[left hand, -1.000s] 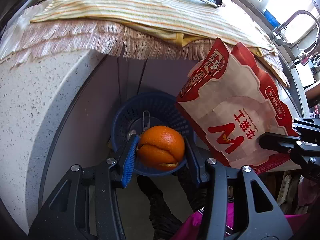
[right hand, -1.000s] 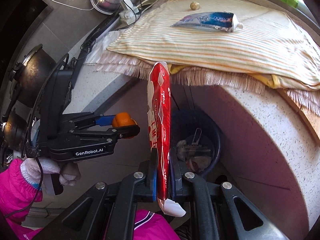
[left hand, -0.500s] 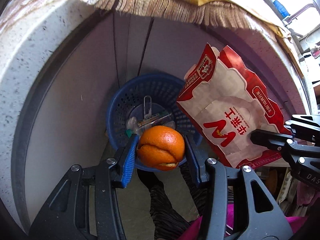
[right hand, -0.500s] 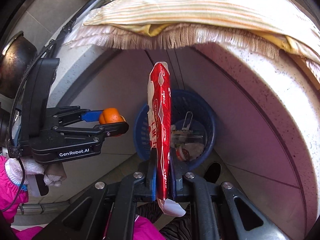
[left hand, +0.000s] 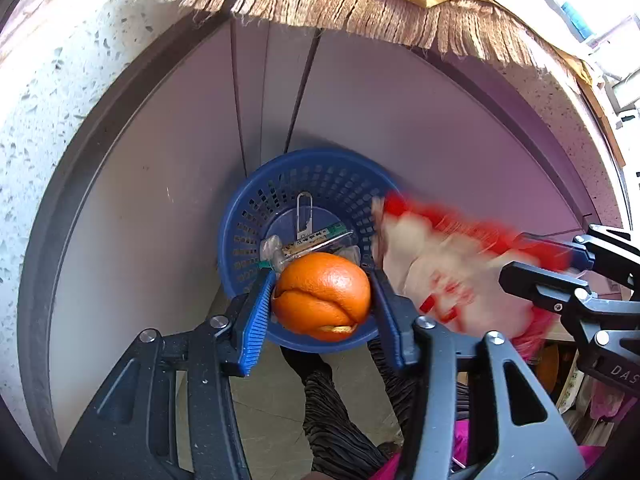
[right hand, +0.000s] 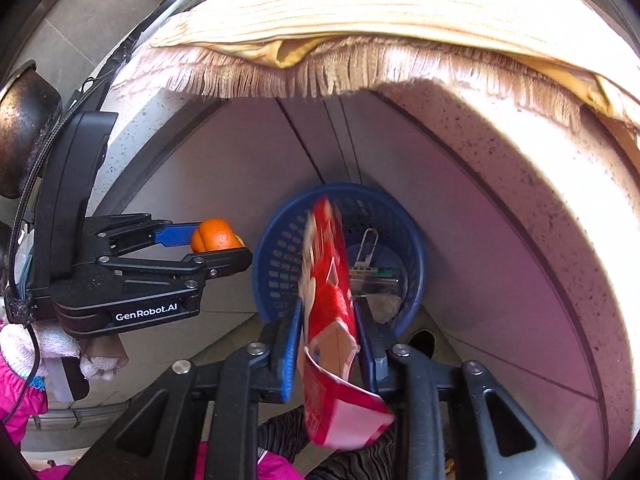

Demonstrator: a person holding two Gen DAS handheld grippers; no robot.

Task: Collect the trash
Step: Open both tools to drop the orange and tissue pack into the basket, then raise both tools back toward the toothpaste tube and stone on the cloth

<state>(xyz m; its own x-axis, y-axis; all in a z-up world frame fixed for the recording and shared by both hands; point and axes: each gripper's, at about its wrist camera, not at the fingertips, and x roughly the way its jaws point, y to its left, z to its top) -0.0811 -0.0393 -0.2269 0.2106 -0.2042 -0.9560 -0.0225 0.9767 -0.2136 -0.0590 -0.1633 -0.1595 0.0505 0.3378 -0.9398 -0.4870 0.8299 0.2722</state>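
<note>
Trash in view consists of two items carried above a blue perforated basket (left hand: 256, 216) that stands on the floor against the cabinet front, below the fringed cloth (right hand: 360, 68) overhanging the countertop edge.

Item one: an orange (left hand: 322, 296), its skin split, clamped between the blue-padded fingers of the left gripper (left hand: 320, 300) directly over the basket's near rim. In the right wrist view the same orange (right hand: 216, 236) appears small, left of the basket (right hand: 276, 264), and half covered by the lower finger of the left gripper (right hand: 218, 246).

Item two: a red and white paper bag (right hand: 330, 300). The right gripper (right hand: 328, 320) has its jaws parted with the bag between them; the pads stand clear of the bag on both sides as far as can be judged, though motion blur makes contact hard to rule out. The bag's lower corner is folded and hangs below the fingers. In the left wrist view the bag (left hand: 448, 272) is heavily blurred beside the basket's right rim, its printing unreadable, with the right gripper (left hand: 560, 268) cut off at the frame edge.

Basket contents are partly hidden by both items: a metal clip, a clear wrapper and a labelled strip can be made out; the rest cannot be identified. A gloved hand (right hand: 48, 352) on the left gripper shows only in the right wrist view.
</note>
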